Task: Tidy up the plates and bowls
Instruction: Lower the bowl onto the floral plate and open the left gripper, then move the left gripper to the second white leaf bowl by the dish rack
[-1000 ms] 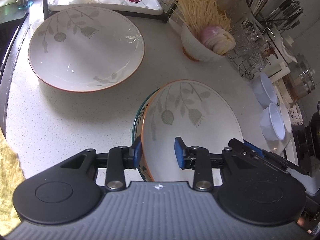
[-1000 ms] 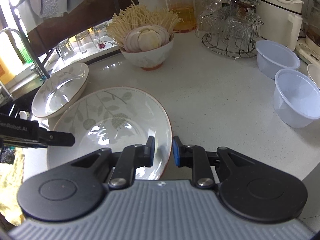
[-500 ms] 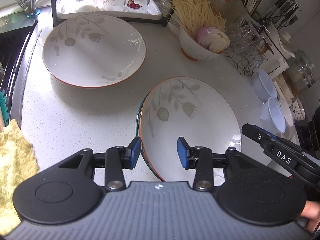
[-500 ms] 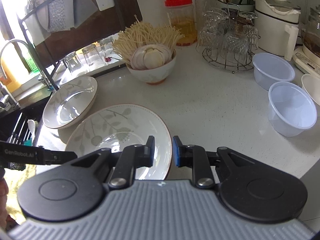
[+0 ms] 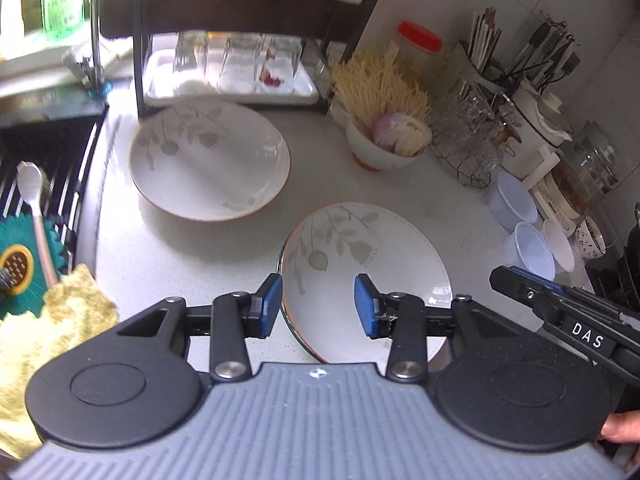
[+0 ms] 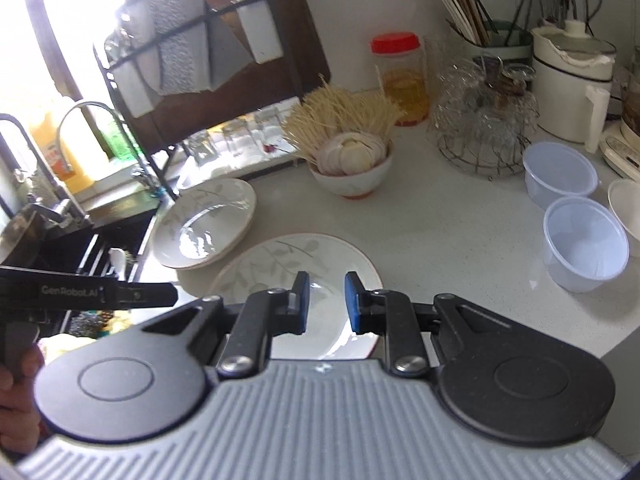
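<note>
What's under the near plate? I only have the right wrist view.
Observer: A second plate. Its dark rim shows along the left edge of the near plate.
Operator: Is the left gripper holding anything?
Observer: No. The left gripper is open above that plate's rim, and its pads touch nothing.
Operator: Anything in the sink?
Observer: A spoon lies on a green mat there.
</note>
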`<state>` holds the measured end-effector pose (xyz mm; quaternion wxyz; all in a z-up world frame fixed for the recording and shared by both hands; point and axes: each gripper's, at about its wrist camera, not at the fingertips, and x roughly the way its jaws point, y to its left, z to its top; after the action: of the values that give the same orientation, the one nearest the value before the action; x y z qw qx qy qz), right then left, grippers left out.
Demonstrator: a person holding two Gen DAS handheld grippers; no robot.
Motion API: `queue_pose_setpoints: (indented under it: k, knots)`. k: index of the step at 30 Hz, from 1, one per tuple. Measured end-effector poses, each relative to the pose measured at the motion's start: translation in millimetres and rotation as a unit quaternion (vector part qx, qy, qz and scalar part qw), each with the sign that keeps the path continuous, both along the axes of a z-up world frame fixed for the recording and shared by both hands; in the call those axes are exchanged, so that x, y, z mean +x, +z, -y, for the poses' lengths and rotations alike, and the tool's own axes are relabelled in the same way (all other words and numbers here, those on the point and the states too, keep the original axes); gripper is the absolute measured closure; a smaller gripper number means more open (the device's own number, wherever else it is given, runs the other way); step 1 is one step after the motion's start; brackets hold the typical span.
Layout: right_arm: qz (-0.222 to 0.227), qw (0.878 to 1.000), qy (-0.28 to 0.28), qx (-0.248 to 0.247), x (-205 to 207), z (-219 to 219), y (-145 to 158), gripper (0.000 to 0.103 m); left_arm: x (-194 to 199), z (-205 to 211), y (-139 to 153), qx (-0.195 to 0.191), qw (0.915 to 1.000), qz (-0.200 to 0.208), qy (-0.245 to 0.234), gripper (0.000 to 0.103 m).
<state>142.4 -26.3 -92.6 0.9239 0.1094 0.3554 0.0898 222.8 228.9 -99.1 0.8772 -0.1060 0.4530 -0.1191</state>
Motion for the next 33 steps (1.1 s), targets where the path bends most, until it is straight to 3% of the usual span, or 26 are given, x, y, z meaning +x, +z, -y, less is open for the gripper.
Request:
queue_pose_setpoints:
  k: [8,15,23,33]
  knots:
    - [0.036,0.998,0.035,0.022,-24.5,0.4,36.4,0.080,-37.2,3.3,42.0,0.011,0.9987,0.049,0.013,0.058]
    - [0.052,0.997,0.055,0.030,-47.4,-2.2,56.4,0.080,-71.7,5.8,61.7,0.000,0.9982,0.053,0.027,0.058]
    - [0.070,0.995,0.067,0.035,-72.8,-1.8,72.3,0.080,-109.3,8.8,70.9,0.007,0.9965,0.070,0.045,0.058]
    - [0.059,0.993,0.094,0.038,-96.6,-8.5,67.1,0.080,-144.2,0.9,65.0,0.006,0.9946,0.071,0.076,0.058]
